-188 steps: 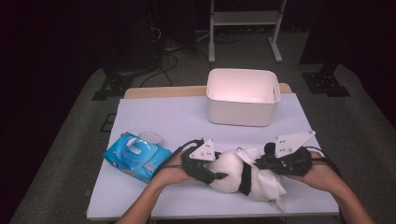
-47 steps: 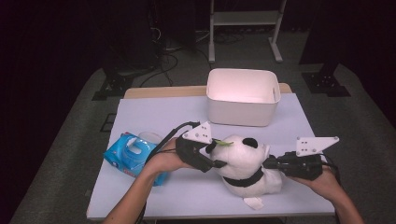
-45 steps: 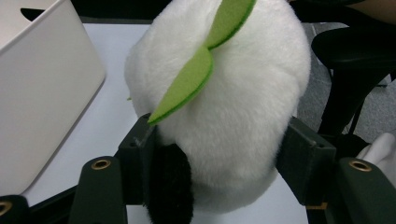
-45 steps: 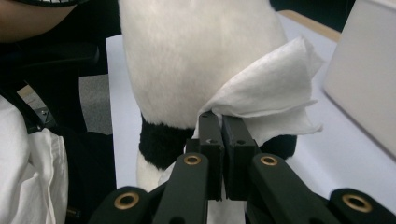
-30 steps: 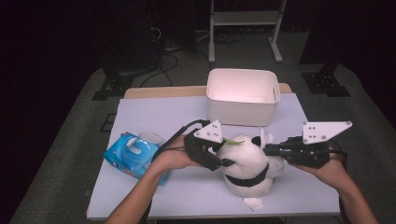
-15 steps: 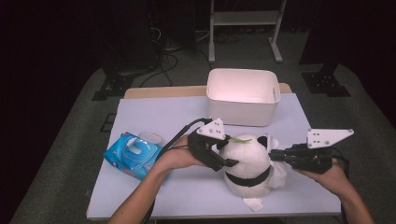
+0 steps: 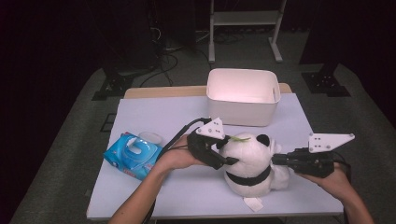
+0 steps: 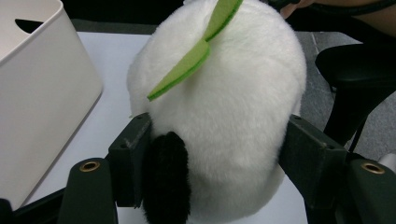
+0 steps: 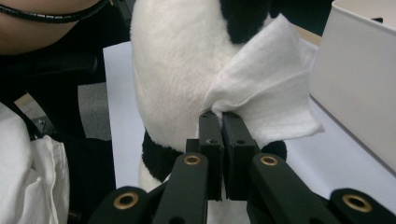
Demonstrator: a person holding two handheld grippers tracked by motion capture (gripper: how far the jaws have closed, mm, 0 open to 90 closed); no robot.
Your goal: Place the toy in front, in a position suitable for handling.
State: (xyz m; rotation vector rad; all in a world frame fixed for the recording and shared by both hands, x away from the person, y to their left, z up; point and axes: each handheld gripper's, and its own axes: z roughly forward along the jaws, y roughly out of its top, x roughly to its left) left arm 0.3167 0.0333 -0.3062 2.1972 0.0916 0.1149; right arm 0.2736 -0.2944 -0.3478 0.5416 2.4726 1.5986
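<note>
The left claw (image 7: 223,161) is spread wide, while the right claw (image 9: 223,122) is pinched closed.

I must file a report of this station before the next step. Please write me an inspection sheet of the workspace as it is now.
Surface: pale table top, bare in front of the box.
Job's things: panda plush upright at centre-right, green leaf on its head; white wipe pressed against its side; white box behind it, nothing seen inside.
Clutter: blue wipes pack at left, lid open.
Grippers: left tool clamps the plush's head between both jaws; right tool shut on the wipe.
Cables: black cable trails from the left tool; more cables on the floor behind.
Surroundings: dark room, grey floor, white stand behind the table.
</note>
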